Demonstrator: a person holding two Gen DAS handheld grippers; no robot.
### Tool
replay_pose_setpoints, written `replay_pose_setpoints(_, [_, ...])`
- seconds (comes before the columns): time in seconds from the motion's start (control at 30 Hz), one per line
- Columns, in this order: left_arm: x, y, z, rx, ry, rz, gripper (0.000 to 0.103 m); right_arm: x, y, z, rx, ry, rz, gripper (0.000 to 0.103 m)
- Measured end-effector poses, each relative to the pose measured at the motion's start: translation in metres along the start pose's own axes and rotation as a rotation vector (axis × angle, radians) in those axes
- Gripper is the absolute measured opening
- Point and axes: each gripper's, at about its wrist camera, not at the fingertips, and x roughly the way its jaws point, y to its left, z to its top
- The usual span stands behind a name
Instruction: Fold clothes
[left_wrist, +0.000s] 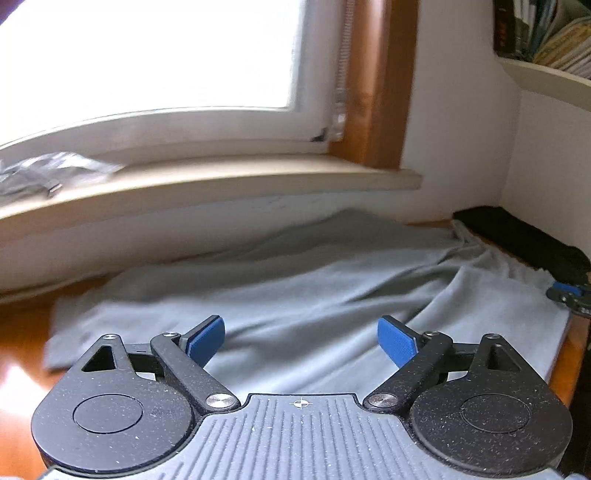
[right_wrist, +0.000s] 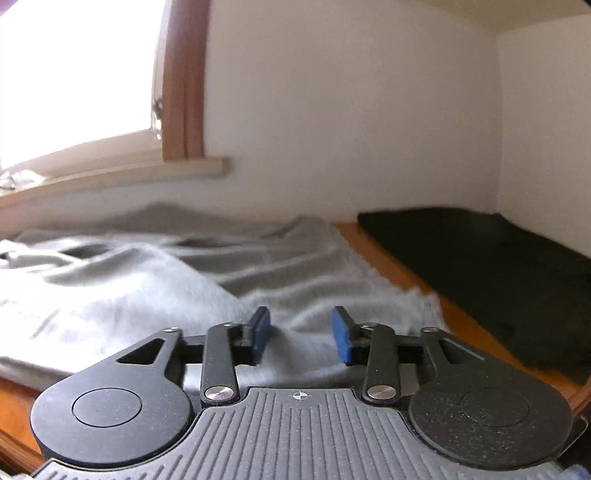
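We see a wooden table (left_wrist: 22, 332) set against a white wall (right_wrist: 351, 110), under a bright window (left_wrist: 147, 55) with a pale sill (left_wrist: 221, 181) and a brown frame (left_wrist: 373, 92). Most of the table top is covered by the grey garment (left_wrist: 295, 288), which lies spread out and rumpled, with long creases running toward its right side; its far edge rides up against the wall below the sill. In the right wrist view we see the same grey garment (right_wrist: 147, 280) bunched into soft ridges, its right edge ending on bare wood. Just beyond that edge lies a black cloth (right_wrist: 480, 266), flat in the corner of the table, apart from the grey one by a strip of wood. In the left wrist view the black cloth (left_wrist: 524, 236) shows at the far right corner, touching or overlapping the grey fabric; we cannot tell which. A shelf (left_wrist: 546, 70) with books hangs at upper right, and crumpled clear plastic (left_wrist: 48, 173) rests on the sill.

The left gripper (left_wrist: 301, 341) hovers over the garment with its blue pads (left_wrist: 207, 338) spread wide and nothing between them. The right gripper (right_wrist: 301, 334) has its pads (right_wrist: 341, 336) partly apart above the fabric, clamped on nothing. Its tip (left_wrist: 569, 295) also shows at the right edge of the left wrist view.
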Motion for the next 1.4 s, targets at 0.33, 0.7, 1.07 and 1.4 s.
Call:
replay_pose_setpoints(0.33, [-0.050,0.043,-0.066,-0.105,0.076,0.033,0.060,-0.001,-0.005,-0.013,0.041,-0.030,0.005,0.046])
replay_pose_setpoints(0.7, [-0.089,0.036,-0.049,-0.137,-0.060,-0.006,0.008,0.000,-0.008,-0.011,0.026,-0.032,0.009,0.048])
replay_pose_setpoints(1.07, [-0.090,0.049,-0.046,-0.146,0.031,0.103,0.078,-0.010,-0.036,-0.004,0.079,0.028,-0.117,0.022])
replay_pose_setpoints(1.4, [-0.058,0.021,-0.023,-0.057,0.027,0.052,0.092,-0.027,-0.020,0.006,0.041,-0.053,-0.127,0.028])
